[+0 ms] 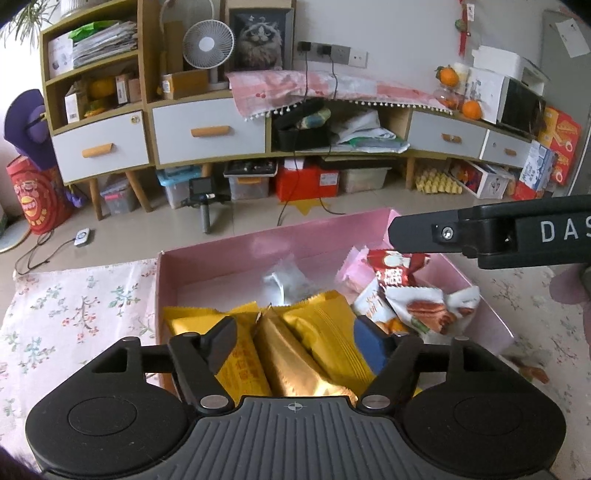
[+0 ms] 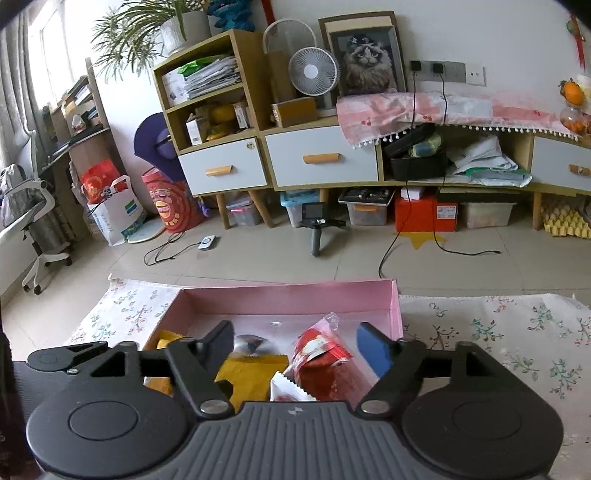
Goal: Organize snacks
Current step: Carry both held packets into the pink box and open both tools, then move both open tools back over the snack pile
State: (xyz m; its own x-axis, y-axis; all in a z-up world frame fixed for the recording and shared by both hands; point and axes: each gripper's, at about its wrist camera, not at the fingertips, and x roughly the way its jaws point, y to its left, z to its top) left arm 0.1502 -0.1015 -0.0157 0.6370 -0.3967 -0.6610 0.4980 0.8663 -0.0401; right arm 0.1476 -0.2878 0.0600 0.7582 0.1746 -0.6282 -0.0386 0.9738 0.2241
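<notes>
A white wall [image 2: 498, 33] is seen behind a long wooden cabinet [image 2: 321, 158] with white drawers and orange handles, raised on legs over a pale tiled floor [image 2: 258, 254]. A small white fan [image 2: 313, 72], a framed cat picture [image 2: 365, 55] and a pink cloth [image 2: 443, 110] are carried on the cabinet top. Daylight is admitted through a curtained window [image 2: 33, 74] at the left, beside a potted plant [image 2: 147, 29].
</notes>
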